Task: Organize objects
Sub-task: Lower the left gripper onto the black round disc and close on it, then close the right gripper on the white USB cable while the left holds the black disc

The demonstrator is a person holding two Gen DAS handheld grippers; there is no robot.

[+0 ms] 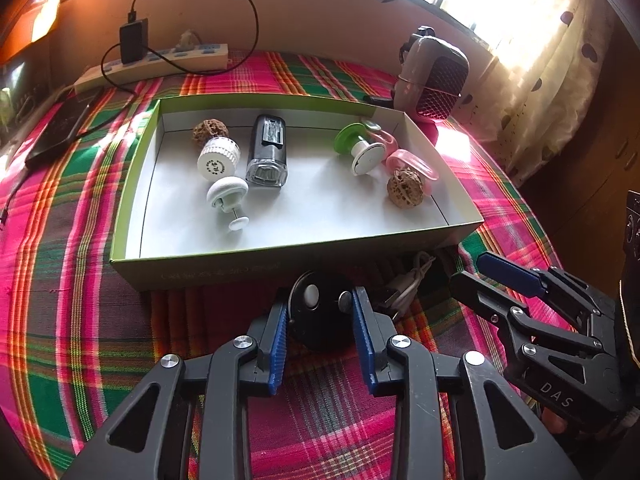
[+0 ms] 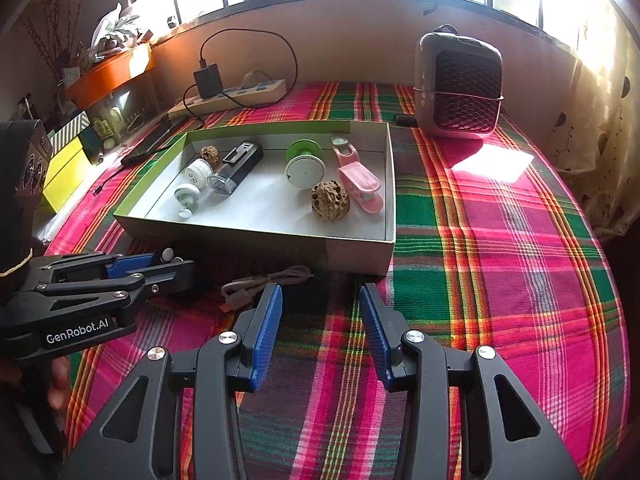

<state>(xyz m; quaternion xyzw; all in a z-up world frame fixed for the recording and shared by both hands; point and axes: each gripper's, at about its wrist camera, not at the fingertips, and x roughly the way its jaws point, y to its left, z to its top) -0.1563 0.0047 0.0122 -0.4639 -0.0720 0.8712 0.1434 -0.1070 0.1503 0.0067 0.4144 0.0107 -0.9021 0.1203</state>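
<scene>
The left gripper (image 1: 320, 312) has its blue pads closed against the two sides of a black disc (image 1: 320, 320) that lies on the plaid cloth (image 2: 500, 264), just in front of the near wall of the box (image 1: 208, 270). The disc lies tilted, its round face with a white button turned up and toward the box; being round, it shows no long axis. Its far edge sits close to the box wall, though I cannot tell whether they touch.

The right gripper (image 2: 320, 320) hangs open over bare cloth, nothing between its pads, its tips pointing toward the near right corner of the box. A white cable (image 2: 266, 280) lies coiled on the cloth between the two grippers, just beside the disc and close to the box wall.

The box is a shallow open tray with low walls, its long side running left to right. Inside, a walnut (image 1: 205, 131), a white cap (image 1: 218, 158), a white knob (image 1: 227, 196) and a dark lighter (image 1: 267, 151) gather at the left; the lighter's long axis runs front to back. A green spool (image 1: 356, 144), a pink clip (image 1: 414, 166) and a second walnut (image 1: 401, 190) sit at the right. The white floor between the groups, and along the near wall, is free.

Right of the box the cloth is wide and bare up to a small heater (image 2: 460, 88) at the far right. A power strip (image 2: 232, 96) lies behind the box by the wall.
</scene>
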